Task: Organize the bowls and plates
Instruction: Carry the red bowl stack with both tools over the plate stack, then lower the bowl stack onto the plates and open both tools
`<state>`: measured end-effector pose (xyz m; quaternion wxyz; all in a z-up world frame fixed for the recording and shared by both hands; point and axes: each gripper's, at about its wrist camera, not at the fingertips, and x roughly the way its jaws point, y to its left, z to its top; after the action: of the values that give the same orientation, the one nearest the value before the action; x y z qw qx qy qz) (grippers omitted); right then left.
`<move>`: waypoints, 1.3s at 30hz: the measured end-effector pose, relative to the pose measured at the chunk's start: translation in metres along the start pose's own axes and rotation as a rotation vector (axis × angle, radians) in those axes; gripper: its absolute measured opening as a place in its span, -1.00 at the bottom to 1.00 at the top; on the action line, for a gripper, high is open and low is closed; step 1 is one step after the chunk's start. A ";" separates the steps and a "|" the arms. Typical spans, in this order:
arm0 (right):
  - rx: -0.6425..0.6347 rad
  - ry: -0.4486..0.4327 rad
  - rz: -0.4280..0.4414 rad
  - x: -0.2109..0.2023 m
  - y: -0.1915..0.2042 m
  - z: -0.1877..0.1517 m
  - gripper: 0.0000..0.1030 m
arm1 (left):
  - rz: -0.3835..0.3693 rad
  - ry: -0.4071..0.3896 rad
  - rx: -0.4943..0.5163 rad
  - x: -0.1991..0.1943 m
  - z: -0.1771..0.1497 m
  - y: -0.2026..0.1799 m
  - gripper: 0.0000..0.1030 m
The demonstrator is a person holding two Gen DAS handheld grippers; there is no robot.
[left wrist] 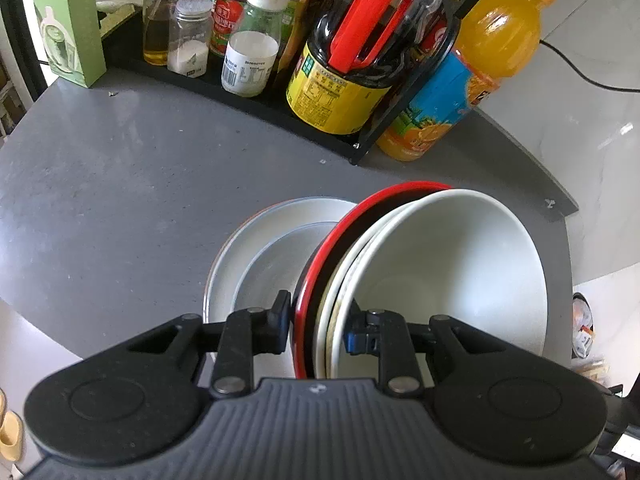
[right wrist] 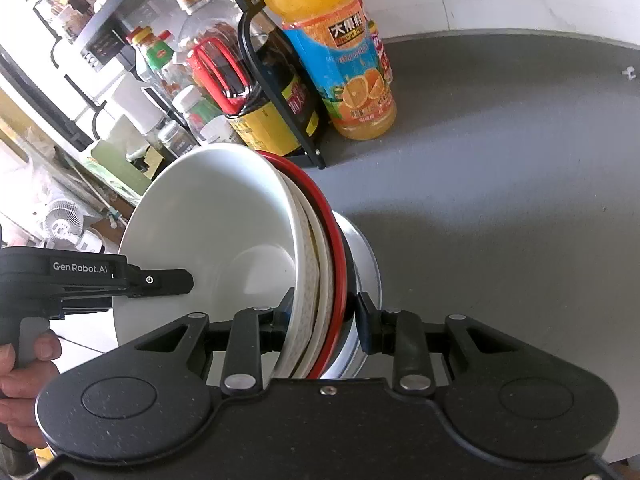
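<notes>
Gripping from both sides, the left gripper [left wrist: 316, 322] and right gripper [right wrist: 324, 318] are each closing narrowly on the rims of one nested stack — red-rimmed bowl [left wrist: 340, 232], cream plate [left wrist: 340, 292], white bowl [left wrist: 452, 264]. The stack is tilting over the metal basin [left wrist: 256, 240] on the grey table [left wrist: 120, 184], near the orange juice bottle [left wrist: 460, 92] — probably being nested inside.

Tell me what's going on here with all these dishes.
A person is holding a gripper in each hand and lifting a nested stack on its edge over a grey counter. The left gripper and the right gripper each pinch the stacked rims: a white bowl, a plate or two behind it, and a red-rimmed dish. A metal bowl sits just behind the stack. An orange juice bottle and a condiment rack stand nearby.
</notes>
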<state>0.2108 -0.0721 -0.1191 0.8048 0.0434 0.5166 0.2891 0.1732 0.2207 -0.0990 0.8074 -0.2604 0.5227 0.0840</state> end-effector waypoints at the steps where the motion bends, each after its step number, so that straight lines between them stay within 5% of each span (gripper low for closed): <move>1: 0.004 0.001 -0.003 0.001 0.001 -0.001 -0.45 | -0.001 0.004 0.002 0.002 0.001 0.001 -0.54; 31: 0.064 0.078 0.001 0.028 0.006 0.009 -0.25 | 0.001 0.068 0.005 0.031 0.020 0.017 -0.49; 35: 0.067 0.061 -0.009 0.023 0.010 0.009 -0.20 | -0.008 0.072 0.042 0.031 0.018 0.013 -0.33; 39: 0.077 0.009 -0.029 0.013 0.018 0.012 -0.02 | -0.054 0.022 0.085 0.020 0.018 0.010 0.09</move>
<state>0.2171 -0.0483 -0.1173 0.8042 0.0652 0.5317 0.2574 0.1925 0.2355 -0.1145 0.8140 -0.2408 0.5273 0.0372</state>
